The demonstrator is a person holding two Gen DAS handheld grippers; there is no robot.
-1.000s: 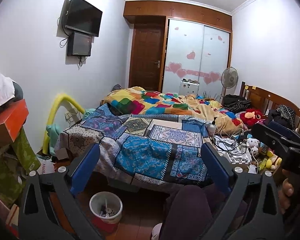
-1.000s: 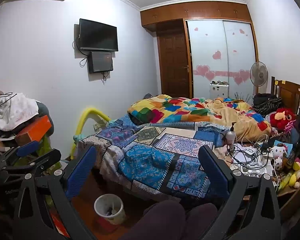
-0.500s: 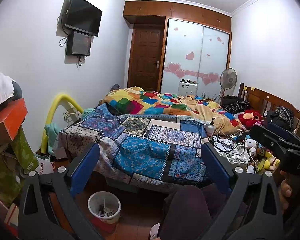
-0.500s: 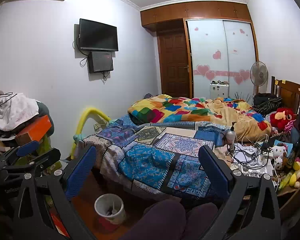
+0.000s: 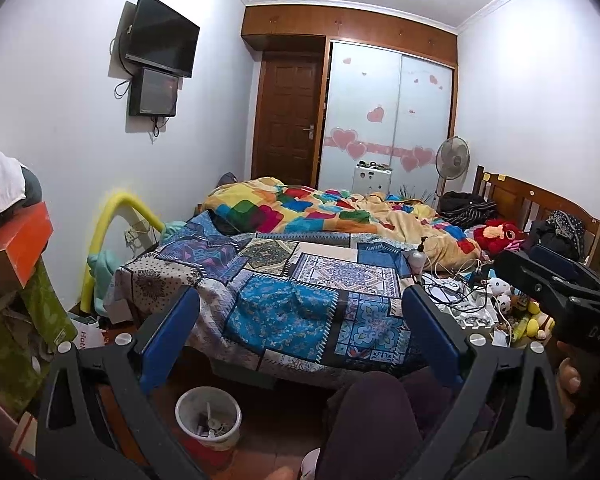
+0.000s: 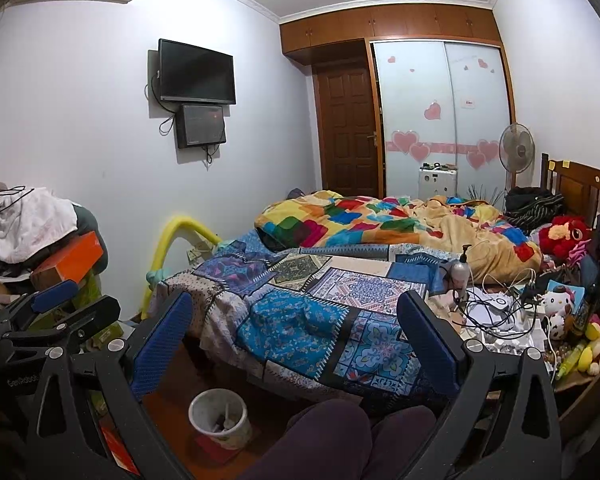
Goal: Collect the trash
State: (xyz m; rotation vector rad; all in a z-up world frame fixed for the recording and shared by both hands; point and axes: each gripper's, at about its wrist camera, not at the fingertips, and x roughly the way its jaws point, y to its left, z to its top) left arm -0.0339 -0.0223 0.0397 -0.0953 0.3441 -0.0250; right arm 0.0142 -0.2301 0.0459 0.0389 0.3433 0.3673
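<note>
Both tools are held level over the person's knees, facing the bed (image 5: 284,288), as if scanning for litter. The left tool (image 5: 300,340) and right tool (image 6: 292,344) each have their 2 blue pads spread wide, holding nothing. The white waste bin (image 5: 208,420) stands on the floor just beside the bed's foot. Its contents are too small to identify. No loose trash is clearly distinguishable among the cables and toys.

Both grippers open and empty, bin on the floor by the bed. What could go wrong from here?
1. Cables tangle across the clutter at the bed's right corner; grabbing trash there could snag one and topple the pump bottle.
2. The white bin sits close to the person's knees; a leg shift could tip it.
3. Toys lie among the scraps, easy to mistake for trash.
</note>
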